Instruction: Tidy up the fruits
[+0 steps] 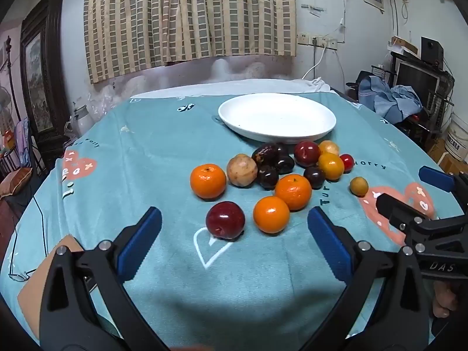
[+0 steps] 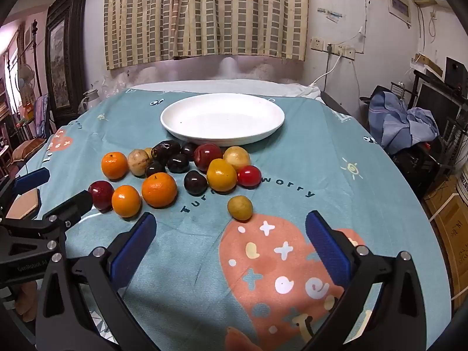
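Grippers first: your left gripper (image 1: 234, 241) has its blue pads spread wide with nothing between them, hovering over the teal tablecloth (image 1: 163, 152) just short of the fruit. Your right gripper (image 2: 231, 244) stands equally wide apart and empty, above the pink heart print (image 2: 278, 263) on the cloth.

Closest to your left gripper lie a red plum (image 1: 225, 220) and an orange (image 1: 271, 214), side by side on the cloth. Just beyond them sits a second orange (image 1: 293, 192), and off to the left a third orange (image 1: 208, 180) touches a tan round fruit (image 1: 242, 170).

Nearest your right gripper is a small yellow-green fruit (image 2: 240, 208), lying alone, apart from the rest.

Behind these you have the main cluster: several dark, near-black plums (image 1: 276, 161) packed together, another red plum (image 1: 307, 153), a yellow-orange fruit (image 2: 221, 175), a pale yellow one (image 2: 237, 158) and a small bright red fruit (image 2: 249, 176) at the right edge of the pile.

Farther still, just behind the cluster, the white plate (image 2: 263, 108) sits with no fruit on it. Beyond the table hangs a checked curtain (image 1: 190, 17).
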### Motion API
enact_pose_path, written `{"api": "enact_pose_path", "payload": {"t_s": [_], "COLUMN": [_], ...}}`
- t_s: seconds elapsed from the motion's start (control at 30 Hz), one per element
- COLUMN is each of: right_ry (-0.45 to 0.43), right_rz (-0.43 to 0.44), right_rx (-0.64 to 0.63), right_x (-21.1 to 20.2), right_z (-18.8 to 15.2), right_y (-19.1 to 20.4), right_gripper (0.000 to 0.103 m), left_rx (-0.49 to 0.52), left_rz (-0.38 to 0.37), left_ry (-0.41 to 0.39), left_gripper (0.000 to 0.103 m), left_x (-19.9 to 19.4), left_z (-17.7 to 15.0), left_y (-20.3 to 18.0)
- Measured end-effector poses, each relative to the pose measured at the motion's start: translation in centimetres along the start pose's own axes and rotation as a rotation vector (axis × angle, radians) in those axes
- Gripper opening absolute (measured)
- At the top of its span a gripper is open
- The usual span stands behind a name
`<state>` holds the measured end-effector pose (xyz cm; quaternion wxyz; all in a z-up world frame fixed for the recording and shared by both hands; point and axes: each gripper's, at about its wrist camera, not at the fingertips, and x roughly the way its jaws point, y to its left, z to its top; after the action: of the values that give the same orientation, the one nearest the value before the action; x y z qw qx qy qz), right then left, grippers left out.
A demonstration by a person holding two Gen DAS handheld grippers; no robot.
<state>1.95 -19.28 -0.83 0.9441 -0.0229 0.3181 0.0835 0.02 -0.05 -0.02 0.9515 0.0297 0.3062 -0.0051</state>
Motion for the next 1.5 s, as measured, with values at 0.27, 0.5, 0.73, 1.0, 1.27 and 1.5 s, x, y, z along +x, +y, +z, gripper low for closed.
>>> {"api": "enact_pose_path", "payload": {"t_s": [0.27,0.5,0.73,1.0,1.27,1.5], "right_ry": [0.001,0.003,0.002,0.001,0.001,0.001], "right_rz": [-0.002,-0.002,-0.001,0.001,0.002,0.003], "right_rx": [-0.003,-0.003,-0.002,-0.002,-0.001,-0.001], "right_x": [0.0,0.1,0.0,0.1,0.1,0.1], "right_z": [0.0,-0.1,-0.1,0.0,0.0,0.0], "right_y": [0.0,0.0,0.0,0.2,0.1,0.2], "right_gripper": [0.102,0.102,0.102,0.102,0.102,0.102], "left_rx": [-0.011,-0.019,-0.013,-0.019,-0.018,-0.016], "left_rz": [-0.014,-0.028,-0.01,-0.002,0.0,0.001], "left_ry": [0.012,0.008,0.014,0.019,0.024,0.027], "left_gripper": [0.101,0.101,0.101,0.101,0.101,0.101], "left_x": [1.1,0.3,0.4,0.5,0.6,0.7], "left_z": [0.3,0.1,0.0,0.0,-0.1,-0.1], "left_y": [-1.2,0.0,0.1,0.3,0.5,0.5]}}
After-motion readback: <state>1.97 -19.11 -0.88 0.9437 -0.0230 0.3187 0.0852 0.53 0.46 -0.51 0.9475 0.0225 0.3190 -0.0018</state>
